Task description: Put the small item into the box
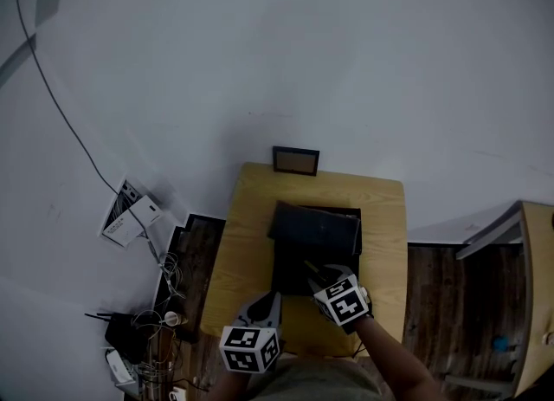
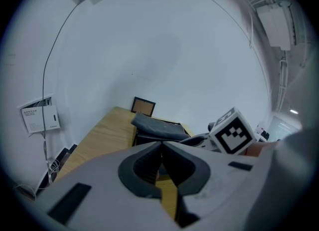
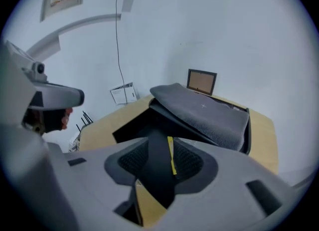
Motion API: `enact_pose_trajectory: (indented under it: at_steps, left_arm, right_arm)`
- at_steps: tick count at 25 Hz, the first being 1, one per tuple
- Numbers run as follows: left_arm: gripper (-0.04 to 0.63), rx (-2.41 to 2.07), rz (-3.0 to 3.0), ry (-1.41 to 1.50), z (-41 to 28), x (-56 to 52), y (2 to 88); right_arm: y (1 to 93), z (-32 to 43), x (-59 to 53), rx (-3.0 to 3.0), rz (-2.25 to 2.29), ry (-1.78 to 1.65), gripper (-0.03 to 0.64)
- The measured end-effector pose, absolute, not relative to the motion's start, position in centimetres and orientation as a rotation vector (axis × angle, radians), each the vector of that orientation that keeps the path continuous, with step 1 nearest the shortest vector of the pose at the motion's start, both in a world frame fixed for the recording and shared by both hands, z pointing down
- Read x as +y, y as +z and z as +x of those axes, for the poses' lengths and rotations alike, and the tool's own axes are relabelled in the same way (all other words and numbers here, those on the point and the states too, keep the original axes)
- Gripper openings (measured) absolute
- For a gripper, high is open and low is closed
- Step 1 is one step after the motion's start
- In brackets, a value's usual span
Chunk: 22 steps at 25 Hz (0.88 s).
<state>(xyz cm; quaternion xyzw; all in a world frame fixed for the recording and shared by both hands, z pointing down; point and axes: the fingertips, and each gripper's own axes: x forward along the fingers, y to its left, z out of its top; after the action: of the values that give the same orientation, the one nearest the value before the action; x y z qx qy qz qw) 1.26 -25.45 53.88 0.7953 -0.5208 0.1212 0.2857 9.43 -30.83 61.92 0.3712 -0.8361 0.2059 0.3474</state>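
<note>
A black box (image 1: 290,280) stands on a small wooden table (image 1: 381,217), its grey padded lid (image 1: 313,228) lying askew over the far half. My right gripper (image 1: 320,275) hangs over the box's open near part. In the right gripper view its jaws (image 3: 160,150) stand apart, and a thin yellow strip (image 3: 171,156) shows in the gap, close to the right pad, against the dark box interior (image 3: 134,125). The pads do not press on it. My left gripper (image 1: 267,306) rests at the table's near edge beside the box (image 2: 154,127), with its jaw tips (image 2: 160,147) together and nothing between them.
A small framed picture (image 1: 296,160) leans against the wall at the table's far edge. Papers (image 1: 130,213) and a tangle of cables (image 1: 164,304) lie on the floor to the left. A pale wooden piece of furniture (image 1: 537,287) stands at the right.
</note>
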Motion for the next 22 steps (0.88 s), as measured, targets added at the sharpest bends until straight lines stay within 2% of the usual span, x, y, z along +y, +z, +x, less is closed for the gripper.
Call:
enact_pose_trajectory:
  at_steps: [14,22]
  left_arm:
    - [0.003,-1.326,2.198,0.356,1.9,-20.1,52.7]
    - [0.003,-1.321,2.200,0.370,0.0,-14.0,52.1]
  right_arm:
    - [55.4,9.6,-22.4,-2.350,1.125,0.647,0.117]
    - [52.8,8.7,-17.0,-2.408,1.231,0.698,0.079]
